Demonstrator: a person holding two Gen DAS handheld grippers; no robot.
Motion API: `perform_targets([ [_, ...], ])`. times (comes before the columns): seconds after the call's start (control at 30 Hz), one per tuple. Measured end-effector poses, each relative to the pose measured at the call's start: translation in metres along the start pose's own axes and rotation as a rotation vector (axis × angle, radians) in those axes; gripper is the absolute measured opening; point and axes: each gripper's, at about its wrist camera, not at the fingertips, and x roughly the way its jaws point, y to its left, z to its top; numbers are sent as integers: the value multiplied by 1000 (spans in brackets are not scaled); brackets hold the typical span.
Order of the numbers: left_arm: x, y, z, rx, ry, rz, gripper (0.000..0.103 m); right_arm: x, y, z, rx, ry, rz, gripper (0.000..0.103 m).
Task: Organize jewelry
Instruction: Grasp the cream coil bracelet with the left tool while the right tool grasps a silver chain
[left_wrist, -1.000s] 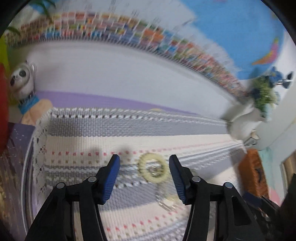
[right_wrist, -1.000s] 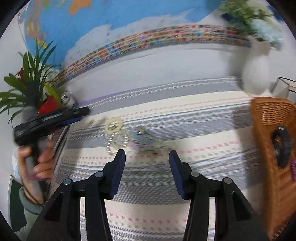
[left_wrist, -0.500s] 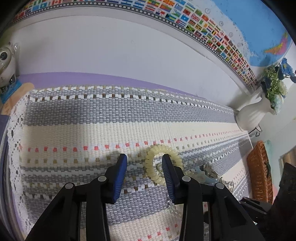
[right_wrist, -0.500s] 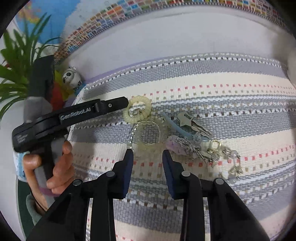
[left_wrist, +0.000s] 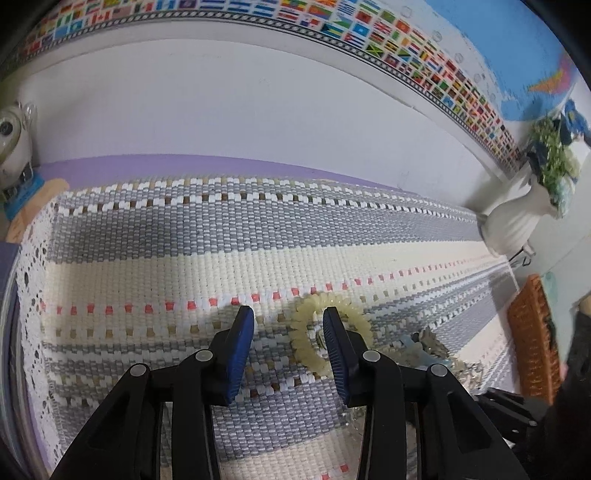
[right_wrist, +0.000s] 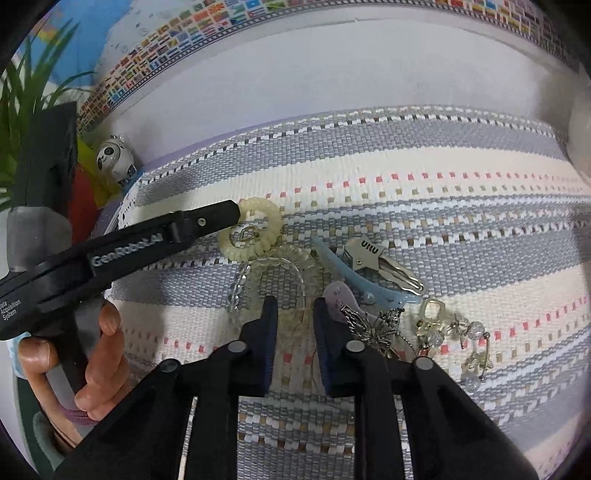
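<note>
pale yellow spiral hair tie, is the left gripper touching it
Touching: the right wrist view shows the left gripper tip against the pale yellow spiral hair tie rim, no gap between them.

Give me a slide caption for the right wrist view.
Right claw closes over a clear hair tie beside the jewelry pile on a striped mat.

Open ground: striped mat (left_wrist: 155, 258) lies bare toward the wall.
Blocked centre: jewelry heap (right_wrist: 369, 295) crowds the mat.
Edges: white vase (left_wrist: 513, 221), wicker basket (left_wrist: 532, 339), panda figurine (right_wrist: 112, 158).
</note>
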Motion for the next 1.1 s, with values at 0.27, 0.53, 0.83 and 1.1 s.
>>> perform_targets([
  [0.27, -3, -15, 0, 56, -31, -2, 10, -16, 5, -4, -32, -41, 9, 11],
  [0.53, -44, -12, 4, 37, -157, -136, 10, -47, -1, -12, -34, -79, 55, 11],
  [0.83, -41, -16, 3, 49, -148, -146, 10, -74, -4, -37, -20, -70, 108, 11],
  [1.1, -40, -16, -2, 56, -127, -159, 10, -80, -24, -78, 13, -12, 44, 13],
])
